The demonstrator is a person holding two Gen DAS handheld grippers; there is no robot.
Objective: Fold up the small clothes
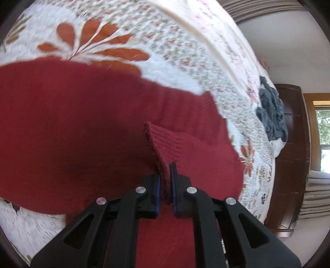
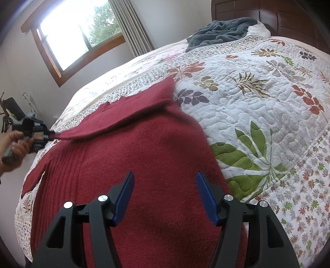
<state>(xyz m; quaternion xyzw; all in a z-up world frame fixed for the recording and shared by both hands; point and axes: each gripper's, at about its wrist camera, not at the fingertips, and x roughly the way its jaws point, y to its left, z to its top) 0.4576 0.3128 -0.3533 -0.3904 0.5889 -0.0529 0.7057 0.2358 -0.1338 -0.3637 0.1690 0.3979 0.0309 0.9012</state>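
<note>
Left wrist view: left tongs (image 1: pixel 166 177) clamped on ribbed cuff (image 1: pixel 163 142) of red sweater (image 1: pixel 72 123), sleeve lifted above sweater body; picture partly blurred. Right wrist view alone shows: right tongs (image 2: pixel 165 195) spread wide, holding nothing, over near part of sweater (image 2: pixel 144 154); sweater spread on floral quilt (image 2: pixel 257 103) of bed; person's hand (image 2: pixel 17 144) at far left gripping left tongs (image 2: pixel 52 136), sleeve stretched taut. Grey blanket (image 2: pixel 222 32) far, by headboard (image 2: pixel 268 12); window (image 2: pixel 78 26) beyond.
</note>
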